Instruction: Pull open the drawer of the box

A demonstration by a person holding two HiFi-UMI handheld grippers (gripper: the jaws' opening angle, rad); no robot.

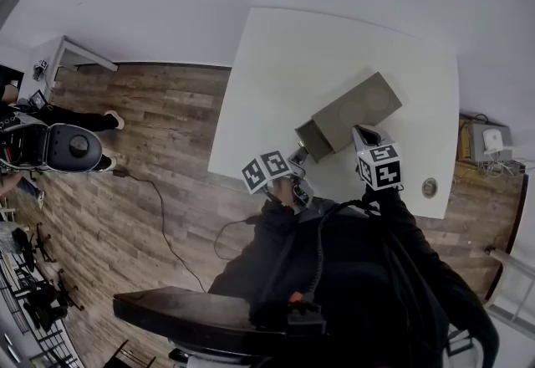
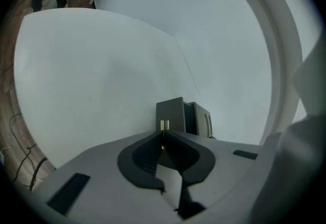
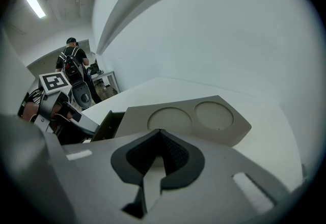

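Observation:
A grey-olive box (image 1: 361, 105) lies on the white table (image 1: 284, 65), and its drawer (image 1: 316, 139) is slid partway out toward me. My left gripper (image 2: 163, 134) is shut on the small brass handle (image 2: 164, 126) of the drawer front (image 2: 170, 112); in the head view it (image 1: 298, 157) sits at the drawer's near end. My right gripper (image 3: 162, 135) is shut with nothing in it, low over the near edge of the box top (image 3: 204, 118), which has two round recesses. The open drawer (image 3: 109, 125) shows to its left.
A small round disc (image 1: 429, 186) lies near the table's front right corner. The table's front edge runs just behind both grippers. Wooden floor with a cable (image 1: 159, 207) lies to the left. A person (image 3: 71, 60) stands far off by a desk.

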